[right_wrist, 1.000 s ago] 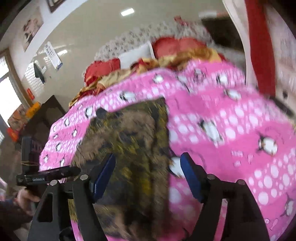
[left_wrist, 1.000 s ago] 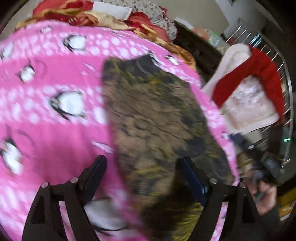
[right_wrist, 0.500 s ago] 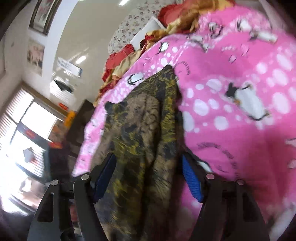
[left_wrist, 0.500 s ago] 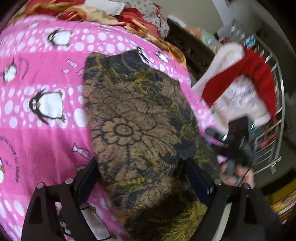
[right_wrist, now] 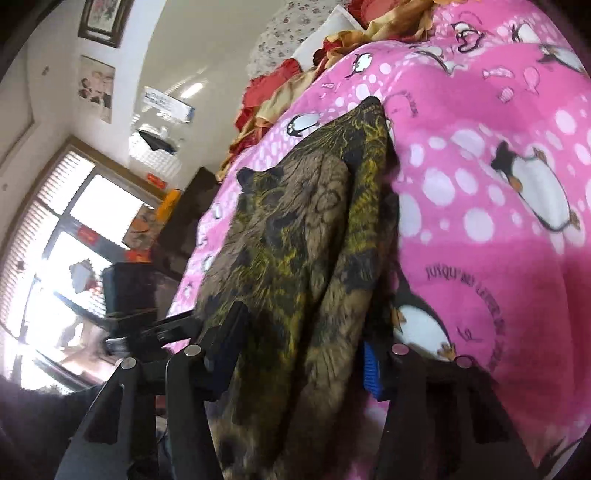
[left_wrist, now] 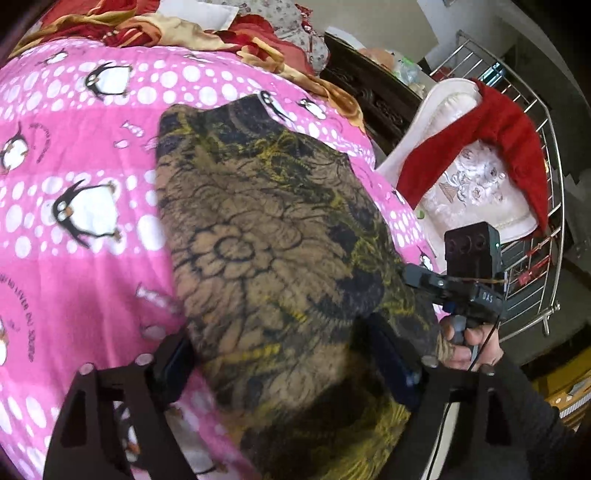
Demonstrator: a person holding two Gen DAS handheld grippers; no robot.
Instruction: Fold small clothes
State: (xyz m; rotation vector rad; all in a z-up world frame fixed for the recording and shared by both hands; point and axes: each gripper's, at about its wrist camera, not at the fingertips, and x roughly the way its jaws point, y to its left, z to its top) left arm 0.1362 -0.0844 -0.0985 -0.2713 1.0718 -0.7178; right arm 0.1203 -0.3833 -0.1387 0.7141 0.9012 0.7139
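Note:
A small brown garment with black and yellow floral print lies on the pink penguin blanket; it also shows in the right wrist view. My left gripper is open, its jaws wide on either side of the garment's near end. My right gripper is open too, its fingers straddling the garment's near edge. The right gripper body and hand show at the garment's right edge in the left wrist view. The cloth hides both grippers' inner pads in part.
Red and gold bedding is heaped at the blanket's far end. A metal rack with a white and red garment stands right of the bed. A dark cabinet sits beyond. A bright window is left.
Both grippers have moved closer over the garment's near end. The right wrist view has tilted and swung left toward the window. The garment's near part has bunched up between the fingers.

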